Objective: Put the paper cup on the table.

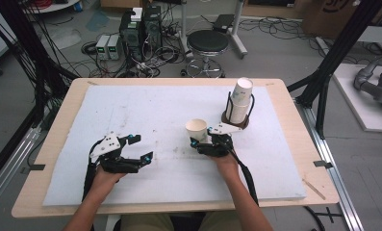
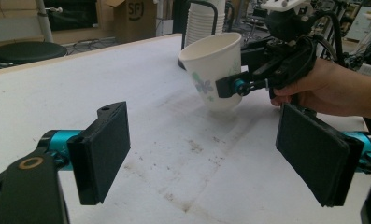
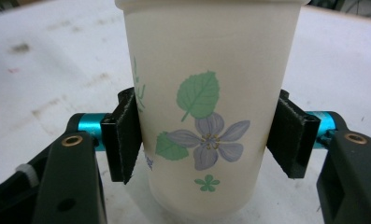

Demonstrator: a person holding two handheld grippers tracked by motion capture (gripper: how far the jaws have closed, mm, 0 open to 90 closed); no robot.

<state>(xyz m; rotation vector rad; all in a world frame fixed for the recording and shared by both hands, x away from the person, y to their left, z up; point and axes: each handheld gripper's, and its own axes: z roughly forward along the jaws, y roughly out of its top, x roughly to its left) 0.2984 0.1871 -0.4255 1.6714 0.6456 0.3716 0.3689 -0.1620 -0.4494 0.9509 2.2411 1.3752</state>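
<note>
paper cup is already clamped in your right gripper, off the stack; you still must place it. left gripper is wide open, empty.

A mat lay over most of the counter. On the mat, right of centre, the paper cup sat between the jaws of the right gripper, which came at it from the near right. Just beyond it, to the far right, a cup holder stood on the mat with a stack of cups in it. The left gripper lay on the near left of the mat, well apart from the cup. Behind the counter, on the floor, stood a stool, and left of the stool some equipment boxes.
</note>
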